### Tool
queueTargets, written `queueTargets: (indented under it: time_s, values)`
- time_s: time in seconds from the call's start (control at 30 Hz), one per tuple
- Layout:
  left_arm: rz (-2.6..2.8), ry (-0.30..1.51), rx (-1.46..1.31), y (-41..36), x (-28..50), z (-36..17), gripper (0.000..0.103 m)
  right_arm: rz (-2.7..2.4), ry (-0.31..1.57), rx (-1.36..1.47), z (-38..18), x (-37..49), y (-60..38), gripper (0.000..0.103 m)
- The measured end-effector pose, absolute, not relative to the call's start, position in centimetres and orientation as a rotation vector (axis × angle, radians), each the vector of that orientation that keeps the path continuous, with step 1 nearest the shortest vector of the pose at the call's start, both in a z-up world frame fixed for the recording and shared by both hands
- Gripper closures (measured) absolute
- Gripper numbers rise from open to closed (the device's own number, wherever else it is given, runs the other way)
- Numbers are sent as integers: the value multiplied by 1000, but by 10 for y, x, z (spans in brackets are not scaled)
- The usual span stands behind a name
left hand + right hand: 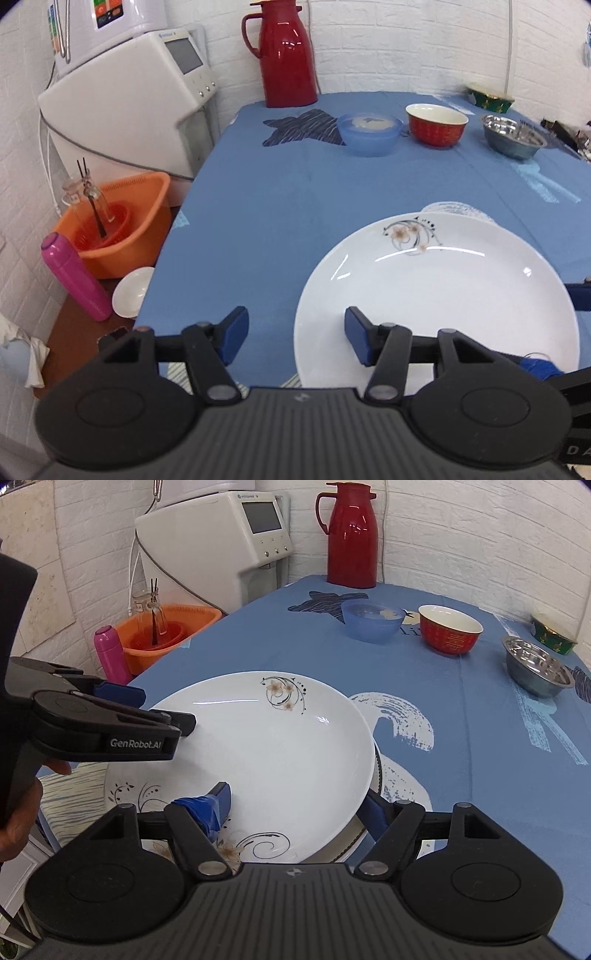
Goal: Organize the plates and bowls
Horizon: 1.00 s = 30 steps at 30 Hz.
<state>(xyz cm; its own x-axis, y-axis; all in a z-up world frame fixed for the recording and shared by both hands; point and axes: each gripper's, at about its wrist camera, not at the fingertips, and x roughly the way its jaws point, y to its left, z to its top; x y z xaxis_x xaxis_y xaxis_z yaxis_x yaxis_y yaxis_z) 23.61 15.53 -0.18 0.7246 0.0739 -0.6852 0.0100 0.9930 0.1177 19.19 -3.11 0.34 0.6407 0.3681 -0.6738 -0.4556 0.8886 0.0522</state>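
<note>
Closest to the lens, the right gripper [297,808] is straddling the near rim of a large white ceramic plate with a floral scroll motif [273,746], one blue-taped finger over the dish and the other under its right edge; its jaws are spread wide, so I judge it is bracing the plate, not pinching it. That plate is sitting tilted over a second white plate with the same scrollwork [155,797] near the front of the blue-clothed table [461,720], seemingly being nested into a stack. On its left rim, the left gripper [291,334] is gaping open, one pad over the dish, gripping nothing. Well apart at the back, a translucent blue plastic bowl [371,622], a red bowl with white inside [450,633] and a shiny steel bowl [537,666] are waiting.
</note>
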Motion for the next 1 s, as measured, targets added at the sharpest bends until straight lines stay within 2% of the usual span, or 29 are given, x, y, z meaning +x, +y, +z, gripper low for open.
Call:
queueTargets:
  time_s: [0.13, 0.2, 0.5, 0.73, 1.0]
  values:
    - [45, 761, 150, 155, 235, -2, 46, 475, 739, -99, 6, 191, -36, 43]
    - [70, 770, 182, 153, 237, -3, 33, 474, 731, -92, 9, 188, -41, 43]
    - [49, 809, 184, 144, 241, -8, 34, 446, 726, -17, 10, 186, -68, 43]
    - [-2, 789, -29, 161, 236, 14, 30, 425, 697, 158, 13, 191, -109, 43]
    - [-180, 862, -209, 135, 256, 26, 27, 346, 733, 328, 1, 203, -169, 42]
